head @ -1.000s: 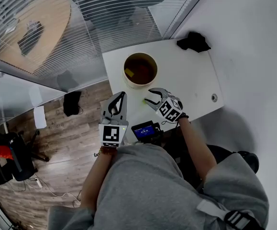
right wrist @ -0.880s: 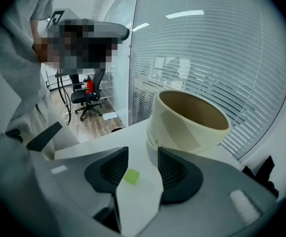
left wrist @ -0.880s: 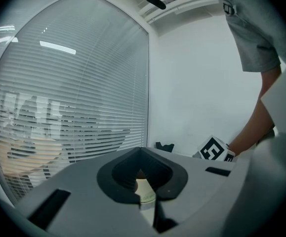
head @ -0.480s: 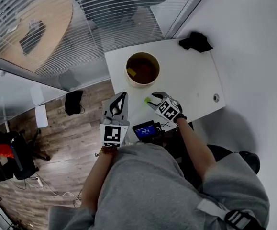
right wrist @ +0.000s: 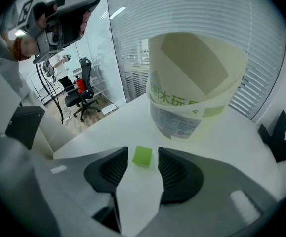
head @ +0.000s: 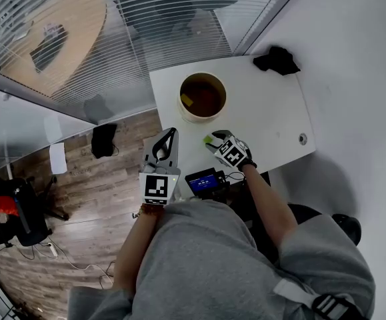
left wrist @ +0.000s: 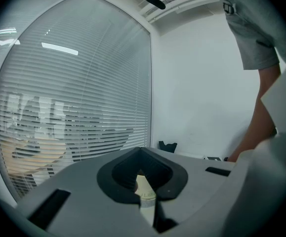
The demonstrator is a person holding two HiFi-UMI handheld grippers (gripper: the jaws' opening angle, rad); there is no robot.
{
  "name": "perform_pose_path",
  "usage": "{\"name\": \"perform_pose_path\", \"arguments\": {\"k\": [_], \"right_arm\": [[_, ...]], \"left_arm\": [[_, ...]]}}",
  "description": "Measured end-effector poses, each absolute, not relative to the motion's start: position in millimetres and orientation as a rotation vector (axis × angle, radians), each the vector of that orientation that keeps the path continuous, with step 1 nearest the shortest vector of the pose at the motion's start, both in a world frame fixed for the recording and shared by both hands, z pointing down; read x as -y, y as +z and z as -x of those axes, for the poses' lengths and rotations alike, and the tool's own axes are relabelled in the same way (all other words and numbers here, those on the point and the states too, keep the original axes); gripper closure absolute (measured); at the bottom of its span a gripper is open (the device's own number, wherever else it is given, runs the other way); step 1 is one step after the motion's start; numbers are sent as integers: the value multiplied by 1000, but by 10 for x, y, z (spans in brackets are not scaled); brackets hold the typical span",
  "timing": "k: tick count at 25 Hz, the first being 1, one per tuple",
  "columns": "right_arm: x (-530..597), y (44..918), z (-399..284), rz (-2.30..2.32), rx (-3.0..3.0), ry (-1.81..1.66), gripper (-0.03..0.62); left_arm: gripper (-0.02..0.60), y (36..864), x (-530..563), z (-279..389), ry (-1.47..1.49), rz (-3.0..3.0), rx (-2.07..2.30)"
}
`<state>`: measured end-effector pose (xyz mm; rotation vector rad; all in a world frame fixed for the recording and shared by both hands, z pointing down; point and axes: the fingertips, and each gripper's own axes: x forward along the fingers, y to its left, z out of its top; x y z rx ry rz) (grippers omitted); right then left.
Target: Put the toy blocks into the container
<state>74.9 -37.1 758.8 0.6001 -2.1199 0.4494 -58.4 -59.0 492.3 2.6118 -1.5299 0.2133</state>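
Observation:
A small green block [head: 208, 139] lies on the white table [head: 266, 112], a little in front of the cream paper container [head: 193, 117]. My right gripper [head: 214, 141] is low over the table, open, one jaw on each side of the green block [right wrist: 142, 156] with a narrow gap on both sides. In the right gripper view my right gripper [right wrist: 143, 153] faces the container [right wrist: 192, 93] just beyond the block. A yellow block [head: 187, 101] lies inside the container. My left gripper [head: 171, 133] hovers at the table's left edge, jaw tips together, holding nothing; the left gripper view shows my left gripper [left wrist: 140, 149] shut.
A black object [head: 276, 59] sits at the table's far right corner. A small device with a blue screen [head: 203, 181] is at the near edge, by the person's body. A round grommet [head: 303, 139] is at the right. Blinds and a glass wall stand behind the table.
My right gripper has come down to the table and now straddles the green block. The left gripper has stayed where it was.

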Motion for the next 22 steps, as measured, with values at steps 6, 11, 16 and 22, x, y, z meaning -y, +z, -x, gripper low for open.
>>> {"name": "perform_pose_path", "arguments": {"k": [6,11,16,22], "right_arm": [[349,7706,-736,-590,2096,490,393],[351,7744,-733,-604,2085,501,393],[327,7770,-710,-606,2070,520,393],[361,7814,-691,-615,2062,529,395]], "left_arm": [[574,4923,602,612,215,-2604,1537],[574,4916,603,639,207,-2597,1545],[574,4954,598,655,215,-2590,1548],[574,4931,594,649,212,-2571,1540]]}}
